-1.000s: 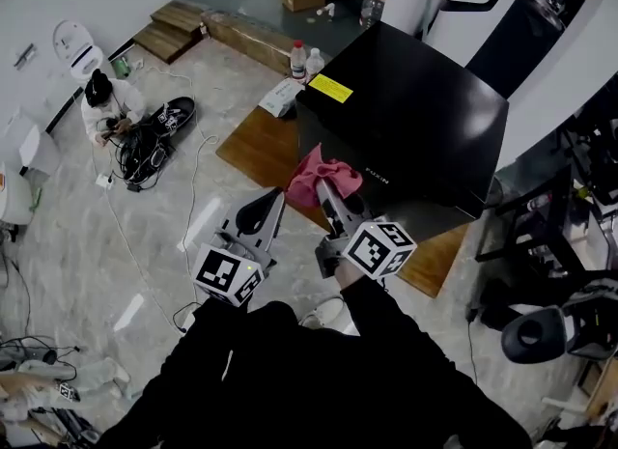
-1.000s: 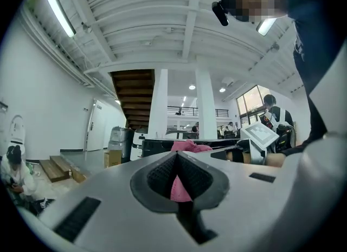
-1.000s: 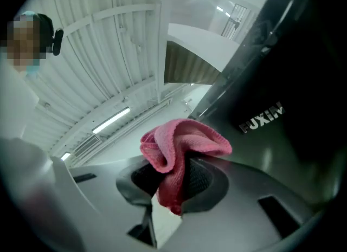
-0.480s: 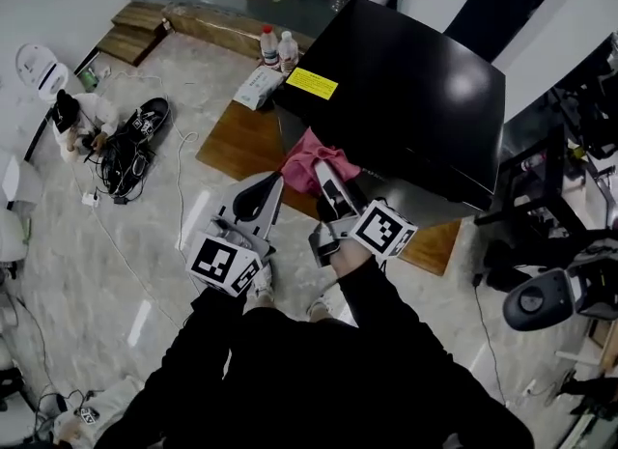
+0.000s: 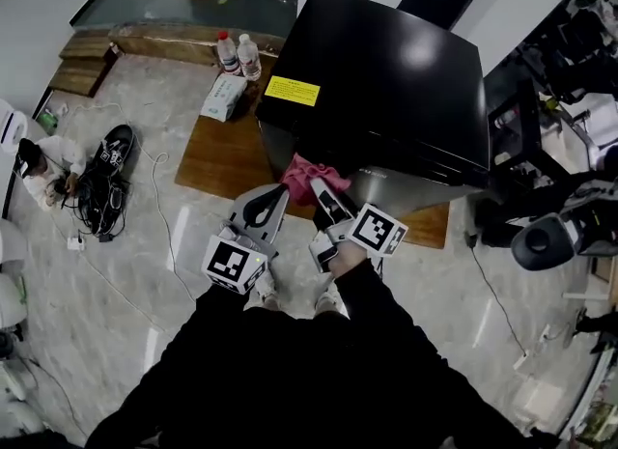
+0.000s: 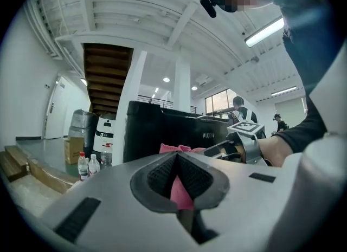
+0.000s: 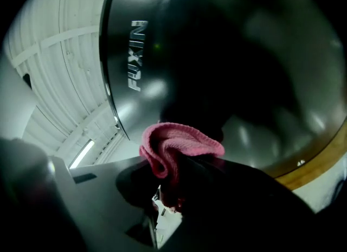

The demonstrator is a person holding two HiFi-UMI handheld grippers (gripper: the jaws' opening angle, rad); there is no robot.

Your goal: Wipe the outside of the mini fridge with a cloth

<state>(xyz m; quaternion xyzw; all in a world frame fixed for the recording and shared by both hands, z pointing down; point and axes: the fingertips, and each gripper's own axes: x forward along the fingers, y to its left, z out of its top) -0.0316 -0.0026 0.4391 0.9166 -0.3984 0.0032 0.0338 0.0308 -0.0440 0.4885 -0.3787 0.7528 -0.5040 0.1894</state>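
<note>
Black mini fridge (image 5: 386, 70) sits on a wooden board (image 5: 217, 157). Pink cloth (image 5: 307, 175) is bunched against its front lower corner, pinched by the right gripper (image 5: 326, 198). Left gripper (image 5: 278, 200) is closed on nothing. Risk imo: the wad's small, so the hard jaw tips could scrape the glossy door.

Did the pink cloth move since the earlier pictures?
Yes, a little. In the head view the pink cloth, held in the right gripper, has slid rightward from the front-left corner of the mini fridge.
</note>
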